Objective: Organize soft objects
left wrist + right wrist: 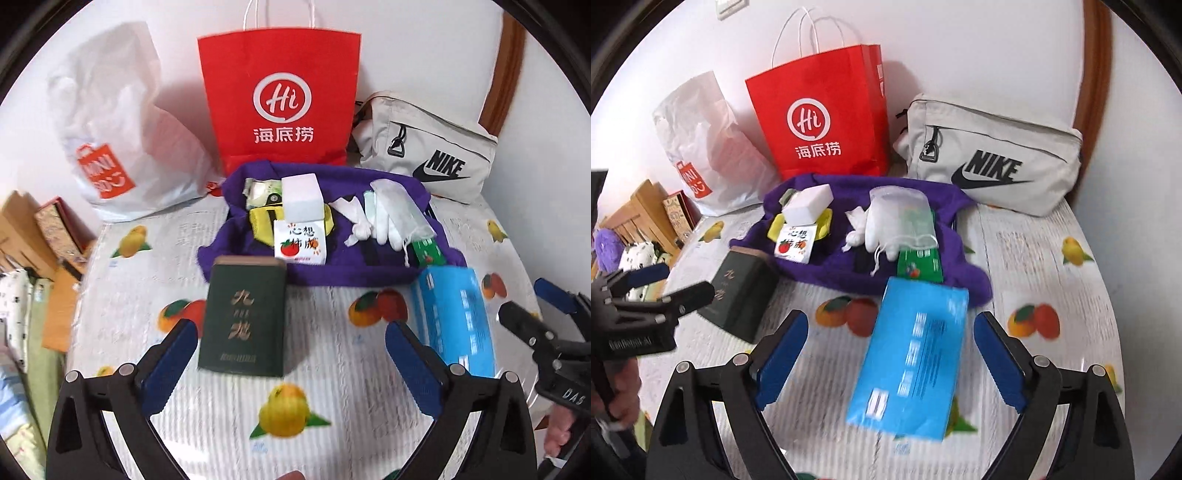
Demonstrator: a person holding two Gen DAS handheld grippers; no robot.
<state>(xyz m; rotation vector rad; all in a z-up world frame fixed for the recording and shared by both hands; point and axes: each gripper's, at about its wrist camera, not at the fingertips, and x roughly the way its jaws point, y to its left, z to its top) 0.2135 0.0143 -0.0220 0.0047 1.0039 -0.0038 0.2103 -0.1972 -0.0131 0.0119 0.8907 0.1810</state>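
Both the left gripper [291,341] and the right gripper [891,341] stand wide with nothing pressed between their pads: the dark green tin [243,317] stands just ahead of the left one, the blue box [912,362] lies between the right one's fingers. The soft things, white gloves [384,218] and a mesh pouch [397,206], lie farther off on the purple cloth [332,266], on the fruit-printed table [314,424]. I judge the next reach should clear both hard boxes, come down over one soft piece, and close gently on its bulk, not its drawstring.
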